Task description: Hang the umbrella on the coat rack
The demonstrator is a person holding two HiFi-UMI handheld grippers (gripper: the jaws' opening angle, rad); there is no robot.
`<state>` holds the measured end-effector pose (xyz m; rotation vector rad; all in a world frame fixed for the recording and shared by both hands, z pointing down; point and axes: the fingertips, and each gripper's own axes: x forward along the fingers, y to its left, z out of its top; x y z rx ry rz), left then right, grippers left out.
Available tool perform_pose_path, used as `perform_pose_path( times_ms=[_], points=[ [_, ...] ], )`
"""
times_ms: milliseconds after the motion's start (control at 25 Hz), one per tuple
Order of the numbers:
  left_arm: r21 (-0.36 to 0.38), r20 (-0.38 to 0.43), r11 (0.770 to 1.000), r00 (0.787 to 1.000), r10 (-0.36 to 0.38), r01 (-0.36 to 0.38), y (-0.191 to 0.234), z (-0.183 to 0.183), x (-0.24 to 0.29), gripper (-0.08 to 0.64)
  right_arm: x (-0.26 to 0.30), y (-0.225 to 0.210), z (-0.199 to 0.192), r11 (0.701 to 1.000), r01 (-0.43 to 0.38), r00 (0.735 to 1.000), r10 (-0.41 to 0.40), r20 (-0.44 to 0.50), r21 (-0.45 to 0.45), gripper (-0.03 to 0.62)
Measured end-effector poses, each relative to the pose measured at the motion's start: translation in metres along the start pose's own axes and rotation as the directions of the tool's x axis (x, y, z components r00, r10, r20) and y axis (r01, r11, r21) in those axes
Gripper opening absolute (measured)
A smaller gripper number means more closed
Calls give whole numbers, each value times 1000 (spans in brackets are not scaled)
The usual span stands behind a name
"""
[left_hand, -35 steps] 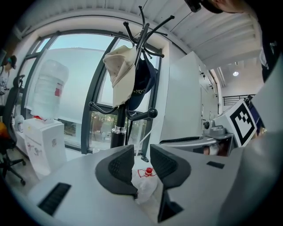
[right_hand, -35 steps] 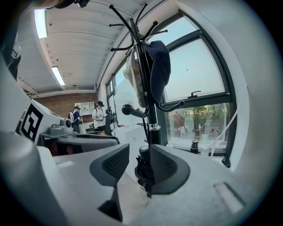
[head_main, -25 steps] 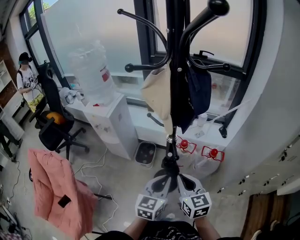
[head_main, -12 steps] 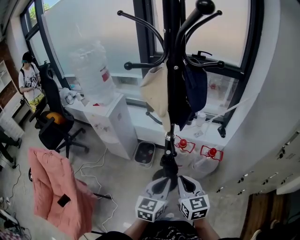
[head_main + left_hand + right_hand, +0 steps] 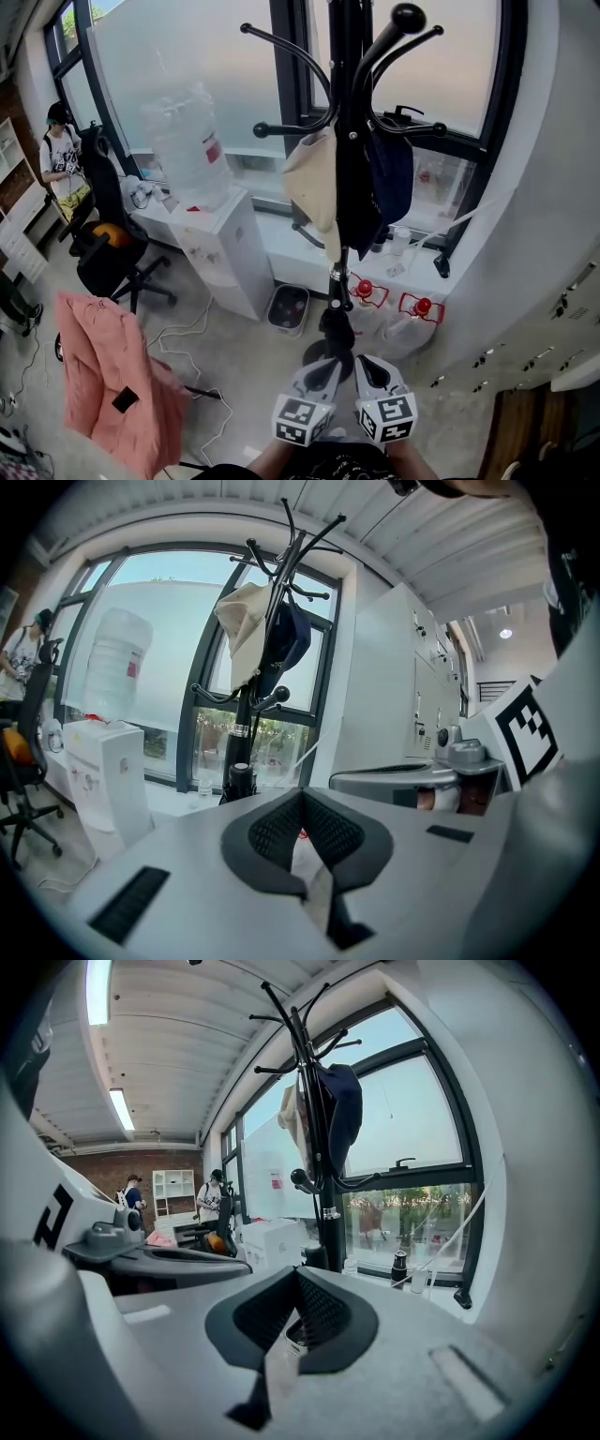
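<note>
The black coat rack (image 5: 345,112) stands straight ahead by the window, with curved hooks at its top. A beige hat (image 5: 311,183) and a dark blue cap (image 5: 394,178) hang on it. A black folded umbrella (image 5: 361,220) hangs down along the pole, its thick lower end (image 5: 336,323) just beyond my grippers. My left gripper (image 5: 323,367) and right gripper (image 5: 368,364) sit side by side below the rack, both shut and holding nothing. The rack (image 5: 272,621) shows ahead in the left gripper view, past the shut left gripper (image 5: 302,794). The right gripper view shows the rack (image 5: 314,1101) past the shut right gripper (image 5: 295,1274).
A white water dispenser (image 5: 220,248) with a big bottle (image 5: 187,141) stands left of the rack. Beside it are a small bin (image 5: 291,305) and two red-capped jugs (image 5: 417,309). A pink jacket (image 5: 112,384), an office chair (image 5: 112,253) and a person (image 5: 58,155) are at left. Lockers (image 5: 562,309) are at right.
Both grippers have drawn slightly back and down from the umbrella's lower end. The left jaws have closed. The umbrella stays hanging on the rack.
</note>
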<state>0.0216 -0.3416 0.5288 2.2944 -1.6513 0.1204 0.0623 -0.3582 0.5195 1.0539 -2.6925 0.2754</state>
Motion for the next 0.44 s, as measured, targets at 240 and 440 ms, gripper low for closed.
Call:
perform_pose_path(
  times_ms=[240, 440],
  points=[
    [4, 13, 1000, 1000, 9, -9, 2, 4, -1, 11, -3, 0, -4, 1000, 6, 1000, -6, -4, -8, 5],
    [3, 18, 1000, 1000, 20, -20, 7, 3, -4, 11, -5, -1, -5, 1000, 10, 1000, -10, -8, -15, 5]
  ],
)
